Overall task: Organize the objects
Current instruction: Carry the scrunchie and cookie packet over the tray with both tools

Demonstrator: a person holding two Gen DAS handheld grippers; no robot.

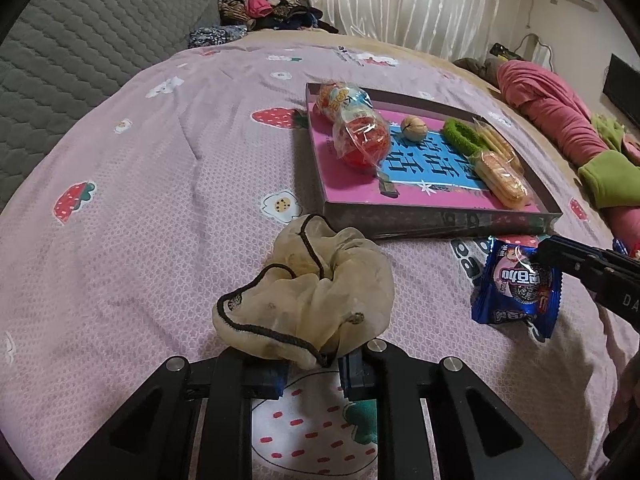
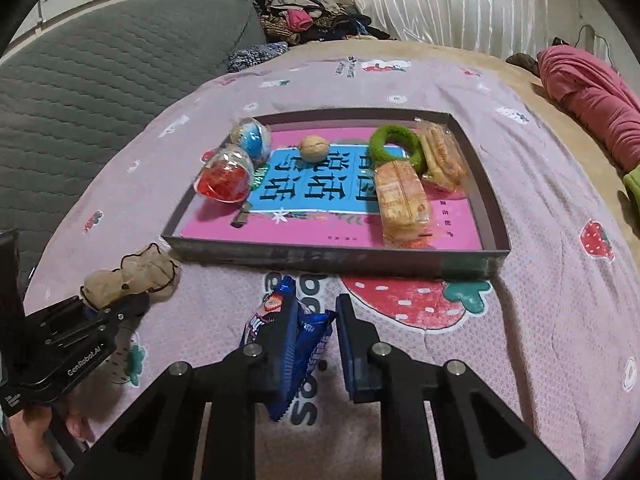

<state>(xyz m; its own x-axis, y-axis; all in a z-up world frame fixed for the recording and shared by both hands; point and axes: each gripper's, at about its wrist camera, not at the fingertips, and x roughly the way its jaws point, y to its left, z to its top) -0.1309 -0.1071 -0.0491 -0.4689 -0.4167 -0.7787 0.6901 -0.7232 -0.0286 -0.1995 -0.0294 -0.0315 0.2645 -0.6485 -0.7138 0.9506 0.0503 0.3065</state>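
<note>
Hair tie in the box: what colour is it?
The hair tie is green; right wrist view shows it best.
</note>
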